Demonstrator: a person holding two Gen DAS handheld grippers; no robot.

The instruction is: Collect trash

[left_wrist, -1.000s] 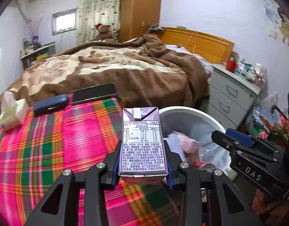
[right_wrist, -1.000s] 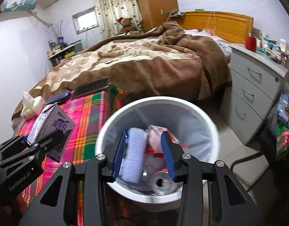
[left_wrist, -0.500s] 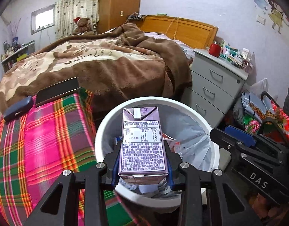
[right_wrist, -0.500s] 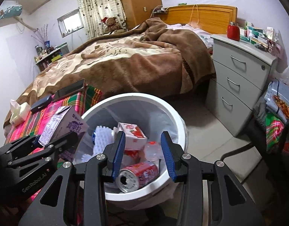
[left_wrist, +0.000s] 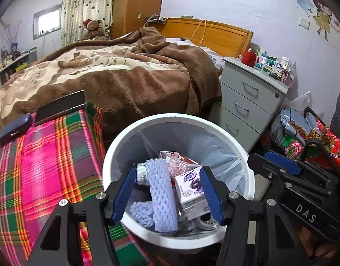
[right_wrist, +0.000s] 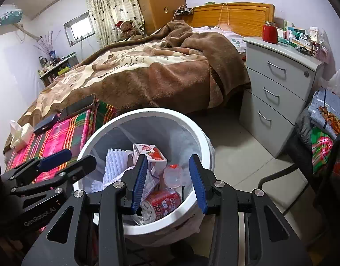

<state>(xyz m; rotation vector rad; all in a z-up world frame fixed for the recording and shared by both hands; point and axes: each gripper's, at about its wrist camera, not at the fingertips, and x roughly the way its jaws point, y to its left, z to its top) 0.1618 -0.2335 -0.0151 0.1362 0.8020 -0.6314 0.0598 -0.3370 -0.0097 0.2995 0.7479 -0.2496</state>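
Note:
A white trash bin (left_wrist: 176,116) with a plastic liner stands beside the plaid-covered table. In it lie a purple drink carton (left_wrist: 192,188), a white foam net sleeve (left_wrist: 161,190), a strawberry carton (left_wrist: 176,161) and a red can (right_wrist: 163,204). My left gripper (left_wrist: 167,192) hovers over the bin, its jaws opening; the purple carton lies loose below them, pressed by neither pad. My right gripper (right_wrist: 167,181) is also above the bin (right_wrist: 147,110), open with nothing held. Each gripper shows in the other's view: the right gripper (left_wrist: 280,170) and the left gripper (right_wrist: 59,161).
The plaid cloth (left_wrist: 48,166) carries a dark tablet (left_wrist: 59,108) and a dark case (left_wrist: 14,128); a tissue pack (right_wrist: 19,133) lies at its far left. A bed with a brown blanket lies behind. Grey drawers (left_wrist: 247,102) and piled clothes (left_wrist: 302,133) stand to the right.
My left gripper carried the purple carton from over the plaid cloth to over the bin, then opened; the carton now lies in the bin. The right gripper shifted slightly over the bin.

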